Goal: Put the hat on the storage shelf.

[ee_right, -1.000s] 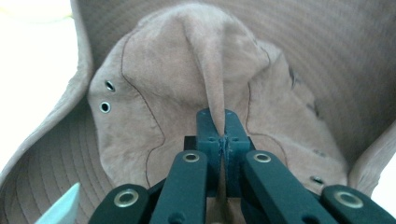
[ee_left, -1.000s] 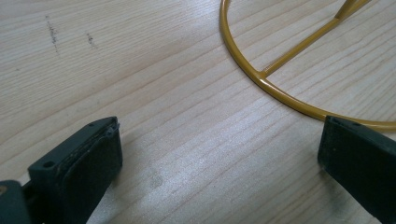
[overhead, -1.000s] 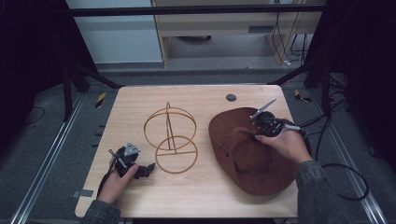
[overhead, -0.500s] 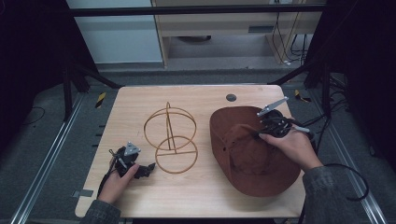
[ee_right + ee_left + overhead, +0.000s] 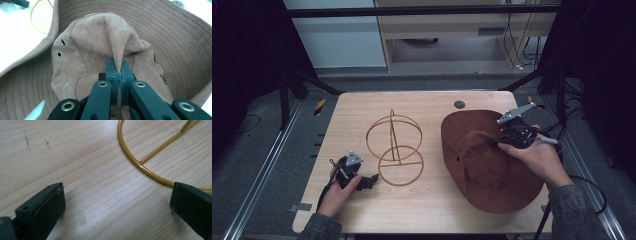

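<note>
- Wide-brimmed brown suede hat (image 5: 492,170) lies on the right half of the pale wooden table (image 5: 432,210), crown pulled up into a peak.
- My right gripper (image 5: 119,72) has its jaws pinching that fold of crown fabric.
- Golden wire hat stand (image 5: 394,145) sits mid-table, just beside the brim.
- My left gripper (image 5: 117,202) rests by the stand's base ring, jaws spread wide.
</note>
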A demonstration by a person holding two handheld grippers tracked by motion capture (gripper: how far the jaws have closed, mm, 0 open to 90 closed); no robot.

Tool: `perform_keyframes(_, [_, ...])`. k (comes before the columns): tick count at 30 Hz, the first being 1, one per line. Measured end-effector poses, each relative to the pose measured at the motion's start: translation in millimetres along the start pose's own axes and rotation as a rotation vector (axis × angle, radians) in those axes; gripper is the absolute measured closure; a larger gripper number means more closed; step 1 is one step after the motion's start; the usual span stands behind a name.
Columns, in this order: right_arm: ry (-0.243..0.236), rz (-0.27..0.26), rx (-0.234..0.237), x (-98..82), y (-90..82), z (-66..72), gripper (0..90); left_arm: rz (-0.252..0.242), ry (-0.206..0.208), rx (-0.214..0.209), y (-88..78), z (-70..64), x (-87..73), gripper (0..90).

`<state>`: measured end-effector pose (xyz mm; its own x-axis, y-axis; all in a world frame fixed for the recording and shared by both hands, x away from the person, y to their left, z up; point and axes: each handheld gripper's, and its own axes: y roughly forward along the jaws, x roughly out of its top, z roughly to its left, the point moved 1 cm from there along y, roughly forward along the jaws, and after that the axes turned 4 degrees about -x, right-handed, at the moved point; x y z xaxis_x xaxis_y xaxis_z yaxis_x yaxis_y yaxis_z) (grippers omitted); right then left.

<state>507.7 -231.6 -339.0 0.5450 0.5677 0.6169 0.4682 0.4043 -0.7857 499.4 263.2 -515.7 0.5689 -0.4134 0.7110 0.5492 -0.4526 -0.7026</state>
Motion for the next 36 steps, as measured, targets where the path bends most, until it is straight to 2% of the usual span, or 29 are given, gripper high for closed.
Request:
perform_keyframes(6, [-0.008, -0.006, -0.025, 2.3, -15.0, 1.6, 89.1, 0.001, 0.001, -0.001, 0.6, 1.0, 0.8, 0.0])
perform_keyframes(14, [-0.018, -0.032, -0.027, 4.5, -29.1, 5.8, 89.1, 0.001, 0.0, 0.001, 0.5, 0.8, 0.6, 0.0])
perform_keyframes(18, [-0.014, -0.042, -0.037, 7.3, -32.9, 6.1, 89.1, 0.0, -0.003, 0.005, 0.5, 0.6, 0.5, 0.0])
perform_keyframes(25, [-0.035, -0.049, -0.039, 15.5, -41.6, 12.1, 89.1, 0.0, -0.003, 0.005, 0.5, 0.5, 0.5, 0.0])
perform_keyframes(30, [-0.048, -0.081, -0.028, 20.4, -51.3, 16.0, 89.1, 0.0, -0.003, 0.005, 0.5, 0.5, 0.5, 0.0])
perform_keyframes(35, [-0.046, -0.145, -0.026, 28.8, -65.2, 21.2, 89.1, 0.0, -0.003, 0.005, 0.4, 0.5, 0.5, 0.0])
perform_keyframes(36, [-0.046, -0.145, -0.026, 28.8, -65.2, 21.2, 89.1, 0.0, -0.004, 0.006, 0.4, 0.4, 0.5, 0.0])
